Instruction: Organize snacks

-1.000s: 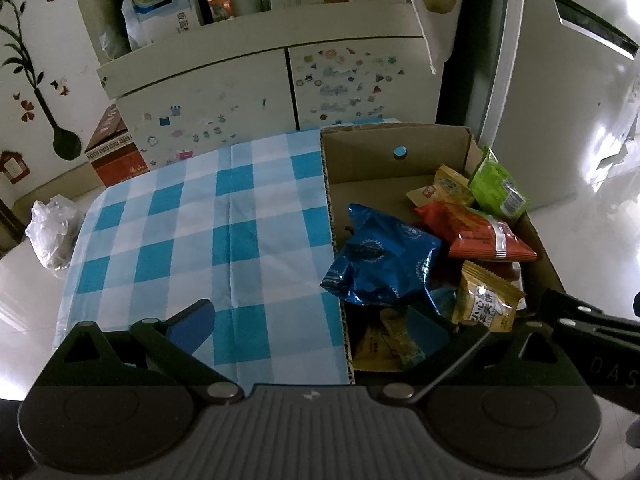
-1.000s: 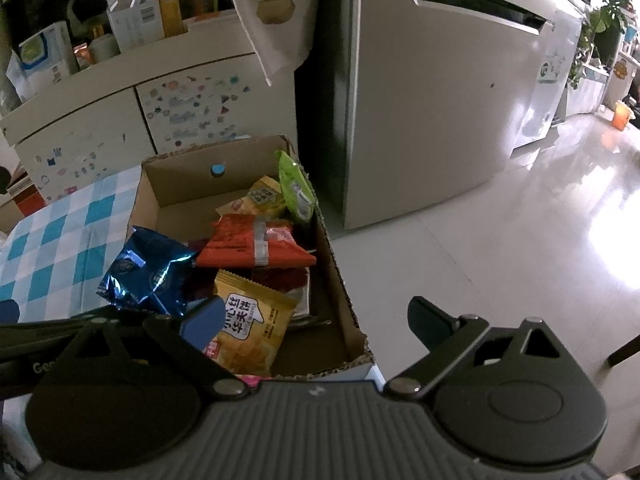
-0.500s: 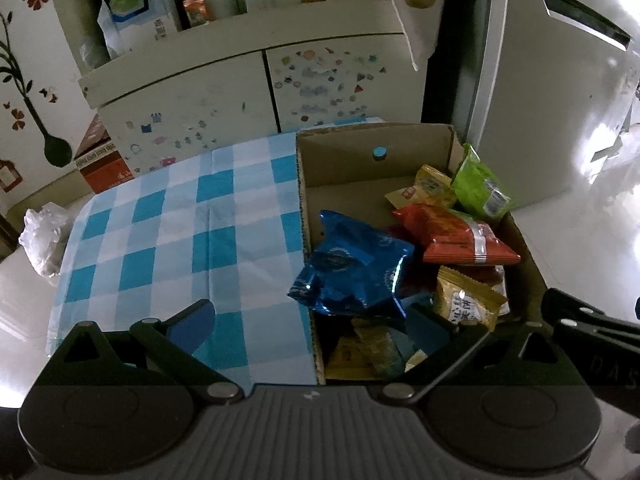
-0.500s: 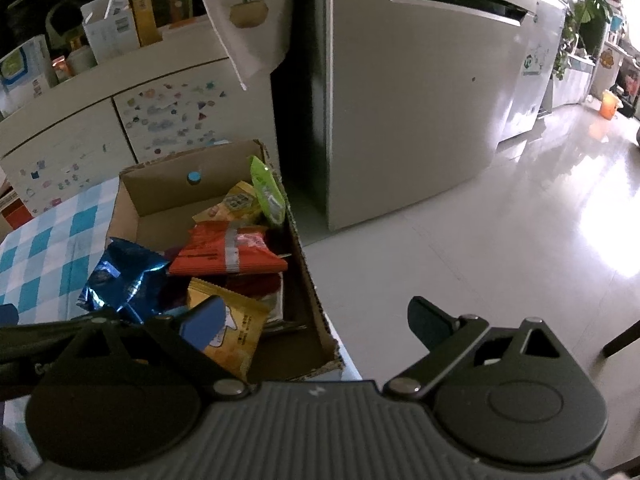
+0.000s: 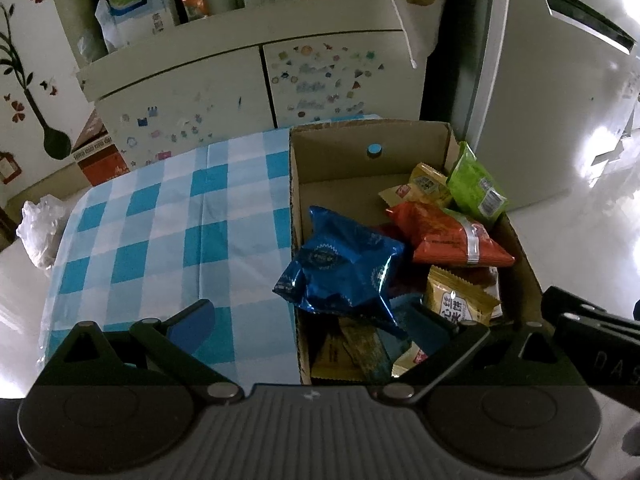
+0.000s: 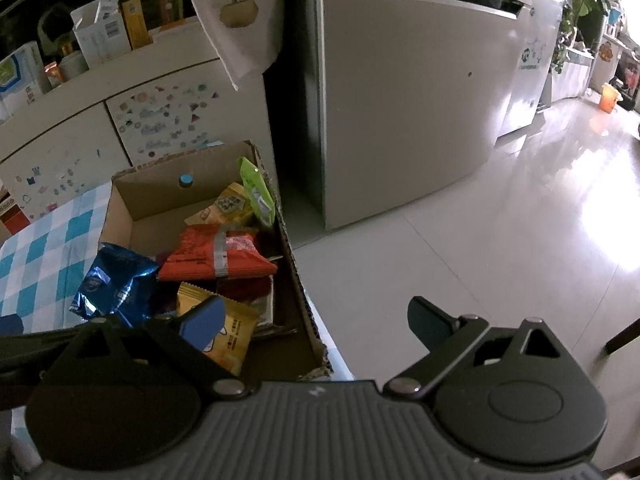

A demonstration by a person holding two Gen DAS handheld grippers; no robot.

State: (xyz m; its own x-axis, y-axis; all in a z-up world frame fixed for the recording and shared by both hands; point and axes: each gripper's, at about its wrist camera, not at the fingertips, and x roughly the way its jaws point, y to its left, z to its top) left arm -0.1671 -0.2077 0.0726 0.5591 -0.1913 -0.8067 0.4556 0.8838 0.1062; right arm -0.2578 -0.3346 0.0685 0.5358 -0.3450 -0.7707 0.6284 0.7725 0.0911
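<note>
An open cardboard box (image 5: 404,142) stands on the right side of the blue checked tablecloth (image 5: 160,232). It holds several snack packs: a blue foil bag (image 5: 344,268) hanging over the left wall, an orange-red bag (image 5: 444,234), a green pack (image 5: 476,188) and a yellow pack (image 5: 456,304). My left gripper (image 5: 312,320) is open and empty above the box's near left corner. My right gripper (image 6: 316,318) is open and empty above the box's near right corner, where the box (image 6: 148,196), blue bag (image 6: 116,280) and yellow pack (image 6: 232,332) also show.
A stickered white cabinet (image 5: 256,88) stands behind the table, a refrigerator (image 6: 404,92) to the right of the box. A crumpled plastic bag (image 5: 38,224) lies left of the table. Shiny floor (image 6: 500,248) spreads to the right.
Both views shifted slightly: the left gripper drifted sideways over the table and back, the right gripper moved a little right. Jaws stayed open and the snacks did not move.
</note>
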